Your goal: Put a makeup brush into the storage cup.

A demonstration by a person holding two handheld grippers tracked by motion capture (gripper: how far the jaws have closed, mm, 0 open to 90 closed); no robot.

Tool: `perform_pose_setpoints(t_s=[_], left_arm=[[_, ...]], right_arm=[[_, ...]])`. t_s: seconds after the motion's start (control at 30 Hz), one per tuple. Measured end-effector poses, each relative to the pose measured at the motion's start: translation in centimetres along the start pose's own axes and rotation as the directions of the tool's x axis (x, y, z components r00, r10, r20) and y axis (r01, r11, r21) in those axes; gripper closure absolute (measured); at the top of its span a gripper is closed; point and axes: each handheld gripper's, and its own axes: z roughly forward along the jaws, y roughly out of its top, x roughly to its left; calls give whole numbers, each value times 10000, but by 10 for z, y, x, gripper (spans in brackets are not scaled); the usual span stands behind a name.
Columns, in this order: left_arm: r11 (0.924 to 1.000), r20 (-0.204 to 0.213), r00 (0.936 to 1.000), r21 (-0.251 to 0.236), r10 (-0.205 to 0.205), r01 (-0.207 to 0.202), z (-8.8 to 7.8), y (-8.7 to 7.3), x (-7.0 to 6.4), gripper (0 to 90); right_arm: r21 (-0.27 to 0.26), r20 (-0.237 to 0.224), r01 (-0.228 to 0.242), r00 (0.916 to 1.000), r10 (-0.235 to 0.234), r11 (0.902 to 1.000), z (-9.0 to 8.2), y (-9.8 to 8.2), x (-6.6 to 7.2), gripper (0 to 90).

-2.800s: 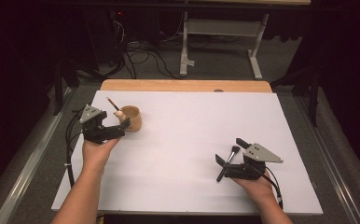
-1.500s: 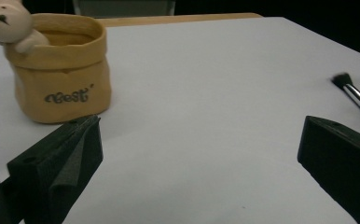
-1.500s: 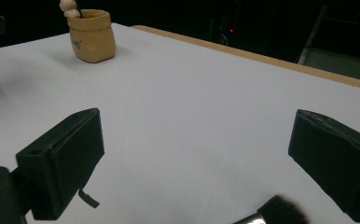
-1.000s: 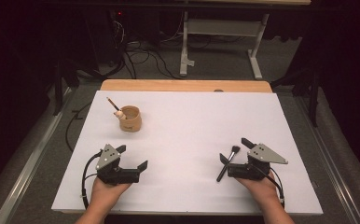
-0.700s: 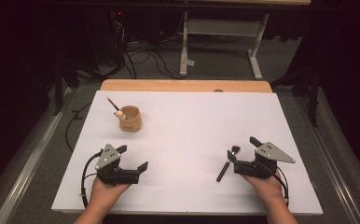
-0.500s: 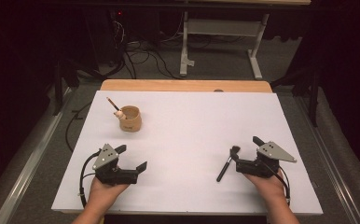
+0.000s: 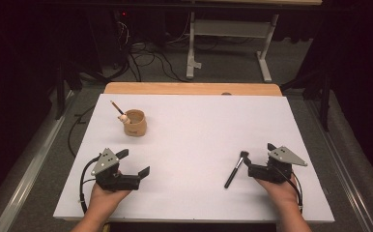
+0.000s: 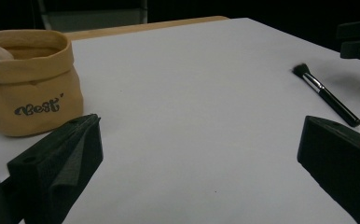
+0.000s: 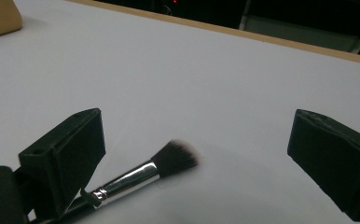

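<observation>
The left hand-held gripper (image 7: 135,163) rested at the near edge of the white rectangular surface (image 7: 199,125), its two black jaws spread wide with only bare white between them (released, gripping nothing). The right hand-held gripper (image 7: 256,162) sat at the same near edge, well apart from the left one, and its jaws also stood wide apart in the right gripper view, grasping nothing.

Just beyond the right hand-held gripper's jaws lay the slim black-handled makeup brush with a silver ferrule and dark bristles (image 7: 236,168), flat on the surface. In the high view its bristle end lay just beside the jaw tips, and its handle ran back toward the person. In the right gripper view the brush (image 9: 141,179) lay low between the jaws, close to the left one, with its handle passing under that jaw; whether the jaw touched it could not be told.

Farther out, ahead of the left hand-held gripper, stood the small tan bag-shaped cup lettered "Best" (image 8: 31,81), upright. From its rim leaned a thin brown-handled brush with a pale tip (image 7: 117,110), tilted away from both hand-held grippers. Past the far edge of the white surface ran a strip of light wooden board (image 7: 189,88).
</observation>
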Motion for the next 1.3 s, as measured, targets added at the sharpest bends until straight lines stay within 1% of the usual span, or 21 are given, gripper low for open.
perform_pose_setpoints(t_s=[0.07, 0.17, 0.33, 0.4, 0.47, 0.57, 0.6, 0.63, 0.67, 0.7, 0.8, 0.83, 0.9, 0.93, 0.97, 1.07, 1.17, 1.3], left_arm=[[10000, -21, 10000, -43, 1, -1, -1, 1, 0, 7], [10000, -49, 10000, -53, -43, 42, -2, 1, 0, 6], [10000, -75, 10000, -42, -34, 34, -3, 1, 0, 6], [10000, -73, 9999, -48, -69, 69, -3, 0, 0, 7], [10000, -59, 10000, -14, -67, 67, -3, 0, 1, 6], [10000, -39, 10000, 21, 26, -26, -3, 0, 2, 7], [10000, -33, 10000, 13, 55, -55, -3, 0, 2, 6], [10000, -22, 10000, 8, 58, -58, -3, 0, 2, 6], [10000, -33, 10000, -25, 72, -73, -3, 1, 3, 6], [10000, -37, 10000, -65, 50, -50, -4, 1, 2, 6], [9999, 63, 10000, -150, -30, 31, -5, 1, 2, 6], [9998, 81, 10000, -176, -25, 27, -5, 2, 2, 7], [9998, 111, 9999, -191, 13, -11, -5, 2, 0, 6], [9998, 136, 9999, -173, 23, -20, -5, 2, 0, 6], [9998, 162, 9999, -189, 8, -5, -5, 2, -1, 7], [9996, 305, 9995, -256, -110, 117, -6, 3, -2, 6], [9996, 313, 9995, -272, -62, 70, -6, 3, -3, 6], [9997, 298, 9995, -246, -66, 74, -6, 2, -3, 6]], right_arm=[[182, 102, 128, 9999, -130, 9998, 1, -2, -1, 55], [457, 213, 84, 9997, -93, 9989, 2, -4, -2, 55], [1047, 345, 287, 9989, -325, 9941, 6, -6, -2, 55], [1321, 396, 265, 9987, -320, 9909, 7, -7, -1, 55], [1640, 448, 395, 9979, -474, 9857, 8, -8, 0, 55], [1895, 362, 379, 9983, -455, 9812, 8, -8, -1, 57], [2010, 361, 430, 9980, -513, 9786, 8, -8, -1, 58], [2221, 343, 482, 9978, -572, 9738, 7, -9, 0, 58], [2326, 353, 525, 9974, -624, 9711, 7, -10, 0, 58], [2471, 278, 654, 9968, -746, 9668, 7, -11, 0, 55], [2912, 204, 663, 9969, -755, 9544, 7, -12, 2, 53], [2966, 150, 717, 9967, -797, 9523, 7, -12, 2, 53], [3193, 83, 786, 9963, -858, 9444, 6, -9, 3, 53], [3231, 97, 804, 9961, -883, 9430, 6, -8, 3, 53], [3392, 88, 794, 9961, -875, 9374, 6, -7, 3, 53], [3745, -34, 651, 9976, -688, 9249, 5, -5, 3, 52], [4045, -163, 583, 9983, -565, 9127, 5, -3, 3, 52], [4520, -230, 409, 9992, -342, 8911, 6, -4, 2, 51]])
